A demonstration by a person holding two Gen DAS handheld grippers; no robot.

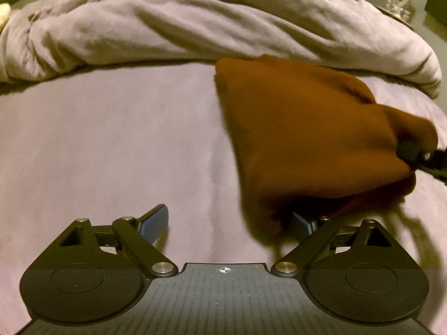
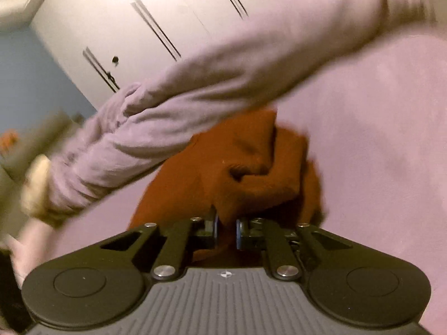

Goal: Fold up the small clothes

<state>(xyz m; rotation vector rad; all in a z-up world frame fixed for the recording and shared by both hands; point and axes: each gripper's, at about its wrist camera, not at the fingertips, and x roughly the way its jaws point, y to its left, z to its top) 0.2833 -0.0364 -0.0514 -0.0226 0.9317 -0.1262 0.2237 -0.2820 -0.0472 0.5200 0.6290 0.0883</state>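
Bunching in a rust-brown garment (image 2: pixel 237 167), the right gripper (image 2: pixel 226 230) has its jaws clamped on a fold of the cloth, which fills the narrow gap between the blue pads. From there the garment hangs and spreads ahead of the jaws over the mauve bed sheet (image 1: pixel 111 139). The left gripper (image 1: pixel 232 223) hovers with jaws wide apart, holding nothing; the garment's lower edge drapes over its right finger. Beyond the garment lies a rumpled duvet (image 1: pixel 195 28).
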